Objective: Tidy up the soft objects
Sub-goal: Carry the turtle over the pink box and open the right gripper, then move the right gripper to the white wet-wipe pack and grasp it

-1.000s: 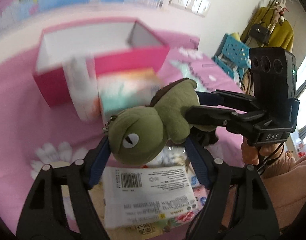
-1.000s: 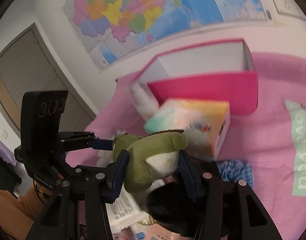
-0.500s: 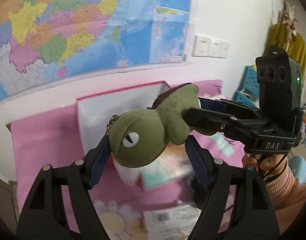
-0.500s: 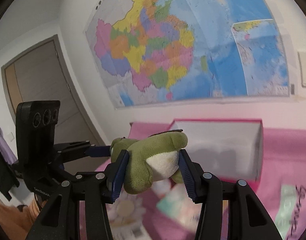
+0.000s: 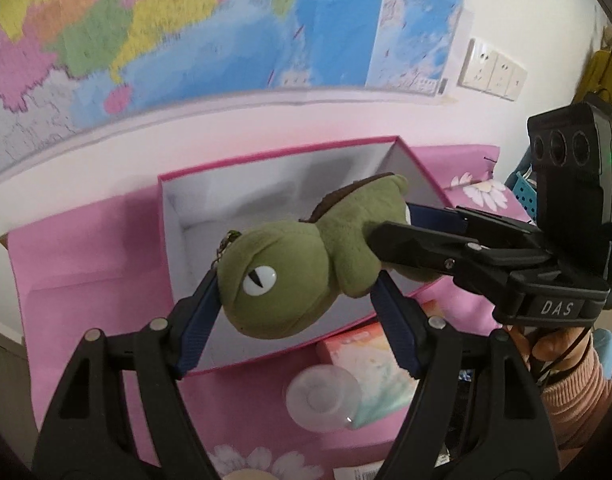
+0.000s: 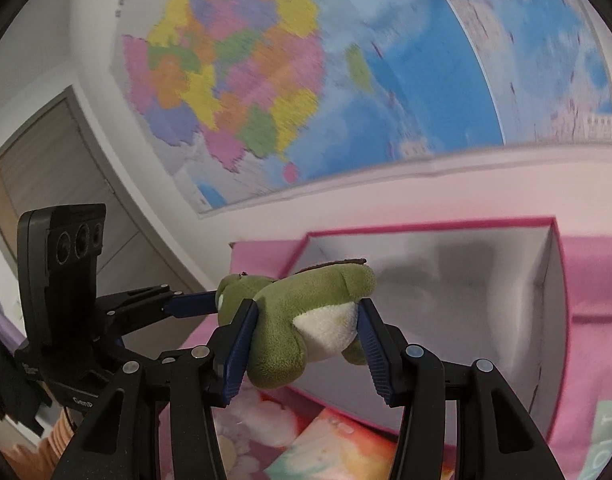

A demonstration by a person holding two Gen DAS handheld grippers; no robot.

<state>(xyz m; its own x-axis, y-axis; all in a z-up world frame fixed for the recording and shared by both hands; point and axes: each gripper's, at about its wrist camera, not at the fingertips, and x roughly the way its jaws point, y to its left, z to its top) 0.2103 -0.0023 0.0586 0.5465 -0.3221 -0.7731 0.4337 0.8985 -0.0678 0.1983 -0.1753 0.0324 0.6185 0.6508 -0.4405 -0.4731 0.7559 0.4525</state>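
Beyond both tongs lies the open pink box [image 5: 290, 216], white inside. Above it, the green plush turtle [image 5: 306, 272] hangs between them: left tongs [image 5: 296, 304] pinching its head, right tongs [image 6: 306, 328] pinching its body.

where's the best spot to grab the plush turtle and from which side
Grip the plush turtle across its round head or its thick body, from the sides, as the left gripper and right gripper do now. Those parts are plump and compress evenly; the legs are thin and floppy.
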